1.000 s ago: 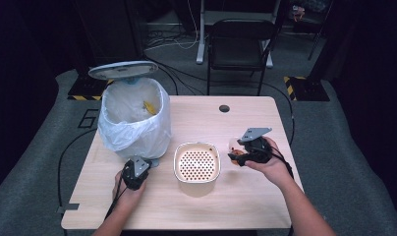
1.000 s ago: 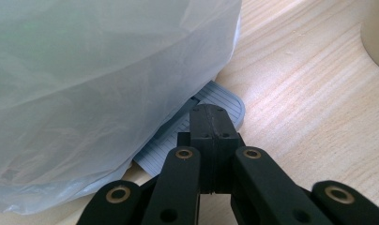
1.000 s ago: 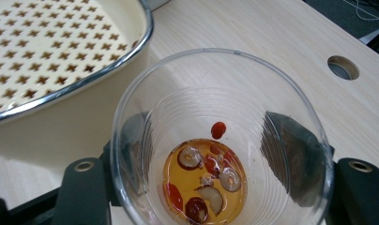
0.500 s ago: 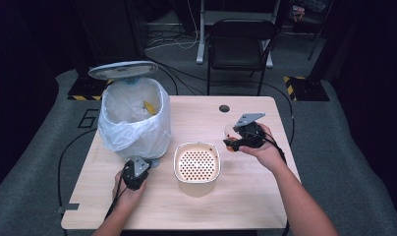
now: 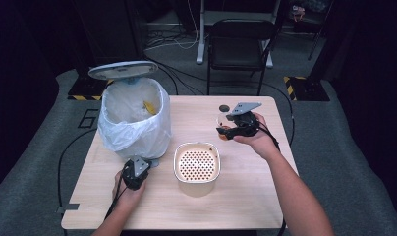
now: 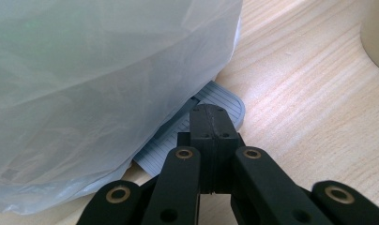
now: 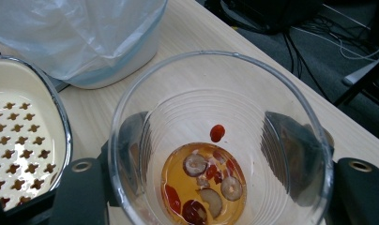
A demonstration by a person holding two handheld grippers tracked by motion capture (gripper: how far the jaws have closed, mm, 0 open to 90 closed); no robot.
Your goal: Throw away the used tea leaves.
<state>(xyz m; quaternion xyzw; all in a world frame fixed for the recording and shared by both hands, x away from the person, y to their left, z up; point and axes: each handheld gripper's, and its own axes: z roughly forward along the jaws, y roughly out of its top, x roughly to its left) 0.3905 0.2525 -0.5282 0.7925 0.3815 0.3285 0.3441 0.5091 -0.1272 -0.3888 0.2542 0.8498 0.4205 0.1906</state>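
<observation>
A light wooden worktop [image 5: 255, 196] carries a white bin lined with a translucent plastic bag [image 5: 133, 123] at its far left; the bin's grey lid [image 5: 123, 70] stands raised. A small black round disc [image 5: 224, 108] lies near the far edge. Behind the worktop stands a black folding chair [image 5: 241, 46] on grey floor [image 5: 349, 162] crossed by black cables [image 5: 71, 147].
</observation>
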